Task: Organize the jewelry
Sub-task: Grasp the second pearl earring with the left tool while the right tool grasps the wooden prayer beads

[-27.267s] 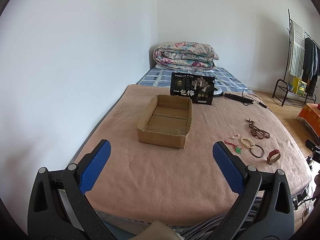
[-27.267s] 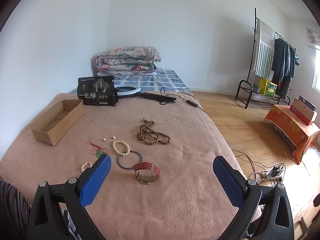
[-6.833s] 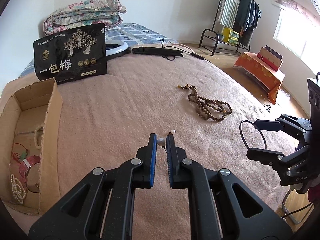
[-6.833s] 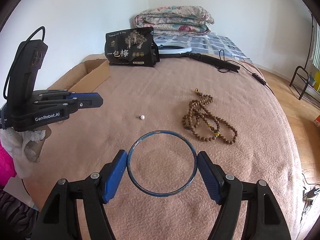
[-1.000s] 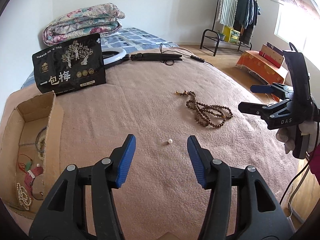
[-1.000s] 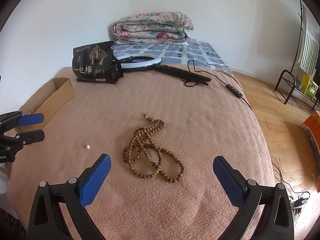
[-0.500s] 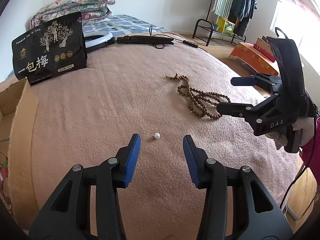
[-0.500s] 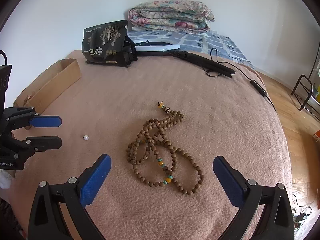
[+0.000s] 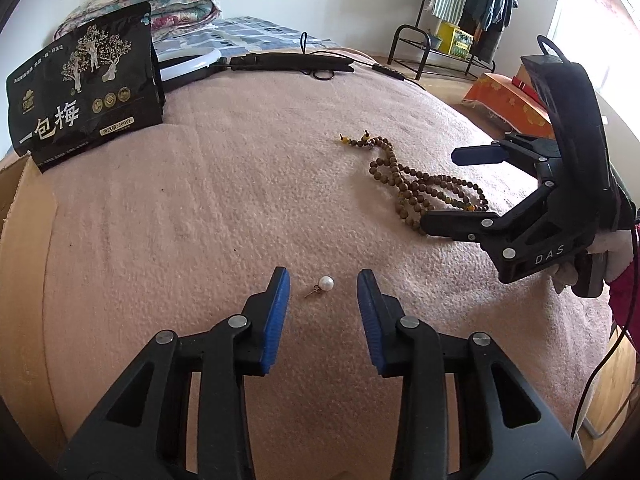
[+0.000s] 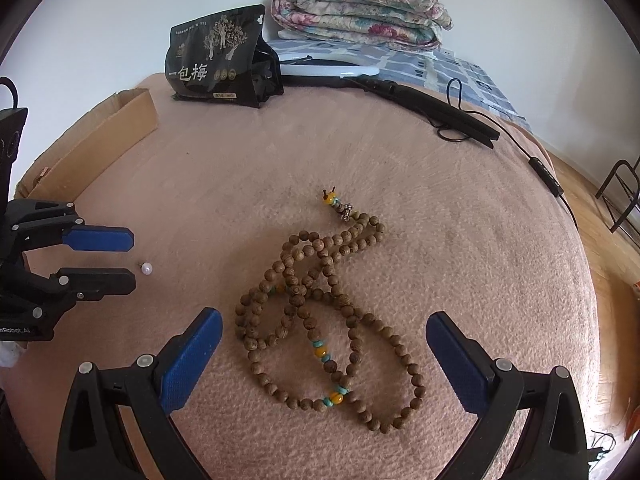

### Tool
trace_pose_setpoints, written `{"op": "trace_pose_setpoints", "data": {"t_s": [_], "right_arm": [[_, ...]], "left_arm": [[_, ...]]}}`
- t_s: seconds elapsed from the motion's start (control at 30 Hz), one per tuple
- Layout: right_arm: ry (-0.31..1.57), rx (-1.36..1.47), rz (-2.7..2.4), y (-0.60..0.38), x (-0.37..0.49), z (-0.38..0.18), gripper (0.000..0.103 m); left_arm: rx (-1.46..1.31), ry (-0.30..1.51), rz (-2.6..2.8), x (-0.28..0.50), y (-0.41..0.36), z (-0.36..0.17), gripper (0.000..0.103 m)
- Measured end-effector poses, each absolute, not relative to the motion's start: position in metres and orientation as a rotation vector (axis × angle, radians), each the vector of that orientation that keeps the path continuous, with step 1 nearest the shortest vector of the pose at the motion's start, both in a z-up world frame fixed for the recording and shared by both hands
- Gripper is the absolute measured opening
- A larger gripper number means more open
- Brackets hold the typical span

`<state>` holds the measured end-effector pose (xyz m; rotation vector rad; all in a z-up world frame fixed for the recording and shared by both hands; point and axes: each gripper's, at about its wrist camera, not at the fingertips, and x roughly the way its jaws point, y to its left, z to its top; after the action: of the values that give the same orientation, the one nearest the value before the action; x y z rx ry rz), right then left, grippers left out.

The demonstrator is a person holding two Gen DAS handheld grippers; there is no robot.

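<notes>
A small white pearl earring [image 9: 325,282] lies on the pink blanket between the blue pads of my left gripper [image 9: 323,280]. Its jaws are closing around the pearl, but the pads do not touch it. From the right wrist view the pearl [image 10: 146,268] sits just past the left gripper [image 10: 130,258]. A long string of brown wooden beads [image 10: 320,304] lies coiled on the blanket. My right gripper [image 10: 324,334] hangs wide open over it, one pad on each side. In the left wrist view the beads [image 9: 416,192] lie under the right gripper [image 9: 460,188].
A cardboard box [image 10: 92,148] stands at the blanket's left edge, its corner [image 9: 20,208] showing in the left wrist view. A black snack bag [image 9: 84,84] stands at the back. A ring light [image 10: 328,68] and its black cable [image 10: 540,168] lie behind, with a folded quilt [image 10: 360,16].
Both grippers have come lower and closer to the blanket. The left jaws have narrowed around the pearl. The right gripper has moved over the wooden beads, still wide open.
</notes>
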<state>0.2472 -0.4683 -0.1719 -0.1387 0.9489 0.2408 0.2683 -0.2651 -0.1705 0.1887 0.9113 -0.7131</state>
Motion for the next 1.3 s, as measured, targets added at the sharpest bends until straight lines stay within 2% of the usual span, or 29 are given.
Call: {"op": "trace_pose_setpoints", "data": {"t_s": [0.33, 0.4, 0.87, 1.3], "right_arm": [[0.984, -0.166, 0.258, -0.46, 0.261, -0.184, 0.103], [0.994, -0.164, 0.257, -0.46, 0.261, -0.186, 0.102], [1.003, -0.155, 0.255, -0.462, 0.262, -0.187, 0.095], [1.003, -0.15, 0.256, -0.463, 0.26, -0.186, 0.079]], "left_arm": [[0.226, 0.921, -0.73, 0.266, -0.275, -0.179, 0.035], [0.234, 0.925, -0.73, 0.265, -0.276, -0.181, 0.029], [0.224, 0.939, -0.728, 0.27, -0.277, -0.184, 0.029], [0.214, 0.944, -0.716, 0.272, -0.275, -0.185, 0.021]]}}
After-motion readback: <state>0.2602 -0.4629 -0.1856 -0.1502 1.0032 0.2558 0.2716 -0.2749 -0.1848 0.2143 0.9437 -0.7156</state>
